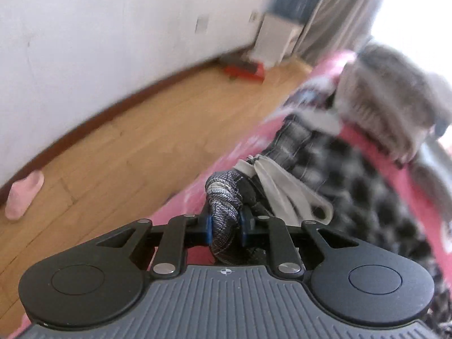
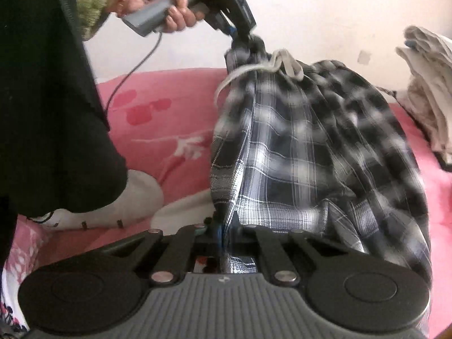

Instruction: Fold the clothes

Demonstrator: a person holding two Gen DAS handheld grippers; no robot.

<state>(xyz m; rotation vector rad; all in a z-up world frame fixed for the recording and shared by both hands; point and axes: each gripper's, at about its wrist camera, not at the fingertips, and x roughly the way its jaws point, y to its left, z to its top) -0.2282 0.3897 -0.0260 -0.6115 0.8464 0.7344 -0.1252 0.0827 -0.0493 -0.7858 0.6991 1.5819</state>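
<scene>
Soft plaid shorts [image 2: 310,147] with a pale drawstring [image 2: 282,62] hung over the pink bed [image 2: 158,118], bunched waistband clamped in the left gripper [image 1: 224,223], thin edge pinched by the right gripper [image 2: 223,234].

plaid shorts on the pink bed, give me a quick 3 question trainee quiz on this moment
1. True or false: the left gripper is shut on the waistband of the plaid shorts.
2. Which colour is the drawstring? A red B off-white C green
3. Fill in: the right gripper pinches the shorts at their ____ edge, the one nearest its own camera.

Key: 1 true. 2 B. 3 lower. The shorts hang stretched between both grippers above the pink bedsheet.
</scene>
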